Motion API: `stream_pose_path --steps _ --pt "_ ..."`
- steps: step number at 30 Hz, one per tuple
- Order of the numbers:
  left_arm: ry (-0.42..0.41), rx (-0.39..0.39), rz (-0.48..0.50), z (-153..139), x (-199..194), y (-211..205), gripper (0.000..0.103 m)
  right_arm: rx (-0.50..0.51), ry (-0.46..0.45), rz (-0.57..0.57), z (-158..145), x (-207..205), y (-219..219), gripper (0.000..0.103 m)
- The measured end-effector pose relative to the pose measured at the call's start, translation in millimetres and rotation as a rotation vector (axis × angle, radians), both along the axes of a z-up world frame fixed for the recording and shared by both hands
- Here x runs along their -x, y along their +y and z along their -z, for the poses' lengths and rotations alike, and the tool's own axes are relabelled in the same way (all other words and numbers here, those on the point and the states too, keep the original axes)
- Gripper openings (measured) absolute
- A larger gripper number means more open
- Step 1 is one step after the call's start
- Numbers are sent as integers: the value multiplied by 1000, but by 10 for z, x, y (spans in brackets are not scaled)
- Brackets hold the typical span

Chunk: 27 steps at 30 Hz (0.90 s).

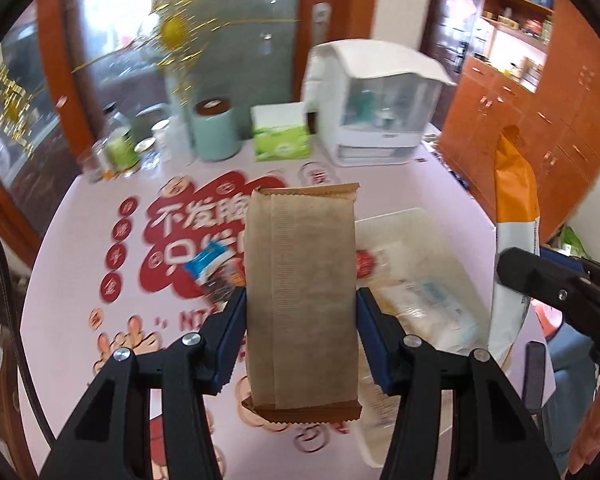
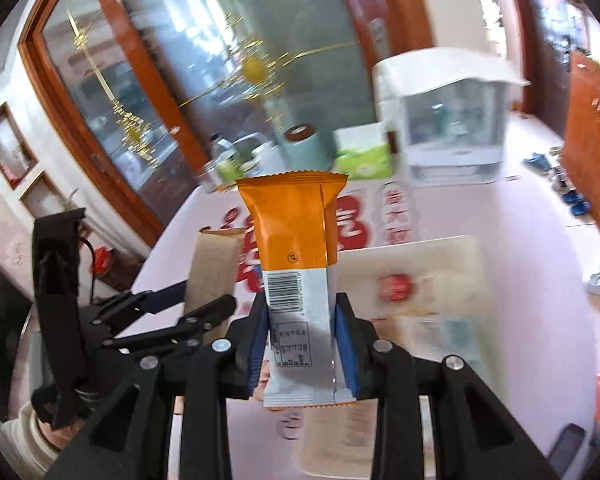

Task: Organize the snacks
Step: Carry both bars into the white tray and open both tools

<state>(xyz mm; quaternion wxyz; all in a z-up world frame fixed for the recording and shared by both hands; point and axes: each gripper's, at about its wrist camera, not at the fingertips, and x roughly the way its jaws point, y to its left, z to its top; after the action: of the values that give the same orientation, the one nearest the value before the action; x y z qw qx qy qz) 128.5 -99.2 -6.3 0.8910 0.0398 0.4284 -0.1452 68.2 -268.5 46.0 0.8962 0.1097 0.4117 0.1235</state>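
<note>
Black left gripper (image 1: 302,332) fingers clamp a brown snack pack (image 1: 302,296) above the table (image 1: 80,280); the right gripper (image 2: 302,344) clamps an orange-white pack (image 2: 296,280). Lower each flat into the blurred, probably clear bin (image 1: 428,220), then release.

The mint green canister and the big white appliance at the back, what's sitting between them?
A green and white tissue box stands between the canister and appliance, clearest in the left wrist view.
</note>
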Motion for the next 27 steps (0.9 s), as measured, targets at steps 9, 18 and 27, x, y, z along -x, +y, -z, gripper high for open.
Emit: stream_pose_path --steps 9,18,27 --pt "-45 -42 57 -240 -10 -711 52 46 -12 116 5 42 -732 33" --pt "10 -80 33 -119 -245 -965 52 56 13 131 112 -255 -951 34" --pt "71 -120 12 196 -432 -1015 55 84 106 116 445 -608 -910 39"
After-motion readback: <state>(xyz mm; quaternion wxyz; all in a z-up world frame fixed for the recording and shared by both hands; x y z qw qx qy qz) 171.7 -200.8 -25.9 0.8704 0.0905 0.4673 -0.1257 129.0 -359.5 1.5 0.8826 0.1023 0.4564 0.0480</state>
